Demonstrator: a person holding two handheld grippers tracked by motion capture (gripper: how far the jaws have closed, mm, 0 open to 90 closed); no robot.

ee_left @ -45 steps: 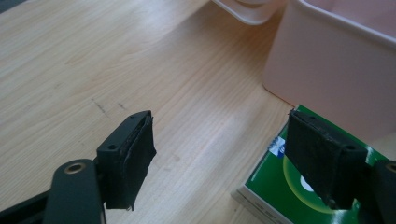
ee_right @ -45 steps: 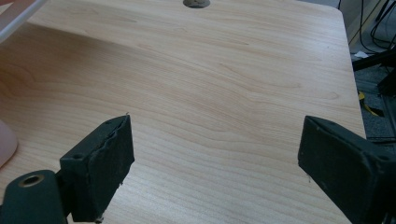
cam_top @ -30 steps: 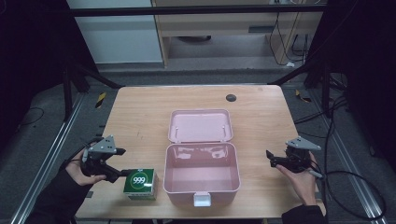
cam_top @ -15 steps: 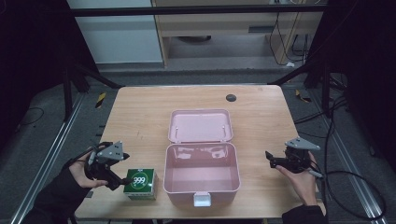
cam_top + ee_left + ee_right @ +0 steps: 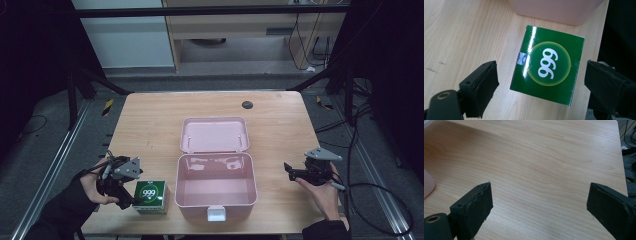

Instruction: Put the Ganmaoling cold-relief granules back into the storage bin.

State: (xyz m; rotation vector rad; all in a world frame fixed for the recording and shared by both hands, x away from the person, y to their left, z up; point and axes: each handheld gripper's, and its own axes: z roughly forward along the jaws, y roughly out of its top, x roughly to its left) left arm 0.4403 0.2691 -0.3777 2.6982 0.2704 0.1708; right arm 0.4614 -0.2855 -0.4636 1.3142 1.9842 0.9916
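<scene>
Dark floor and black frame bars sit all around a light wooden table (image 5: 150,130). Near the front left edge of the table stands a small green box (image 5: 150,196) with "999" in a pale circle on top. It is just beside the left wall of a pink case (image 5: 216,192), and I cannot tell if the two touch.

In the left gripper view, the left gripper (image 5: 541,85) is spread wide around the green box, with one black jaw on each side. Neither jaw touches the box. In the high view a hand in a dark sleeve holds this gripper at the box's left side.

The pink case is open. Its lid (image 5: 214,134) lies back flat on the table behind it, and a white latch (image 5: 216,213) is on its front wall. I see nothing lying inside the case.

The right gripper (image 5: 292,171) is well apart from the case, near the right edge of the table. Its jaws are spread wide too, with bare wood between them.

A small dark round spot (image 5: 247,105) sits on the table far behind the case.
</scene>
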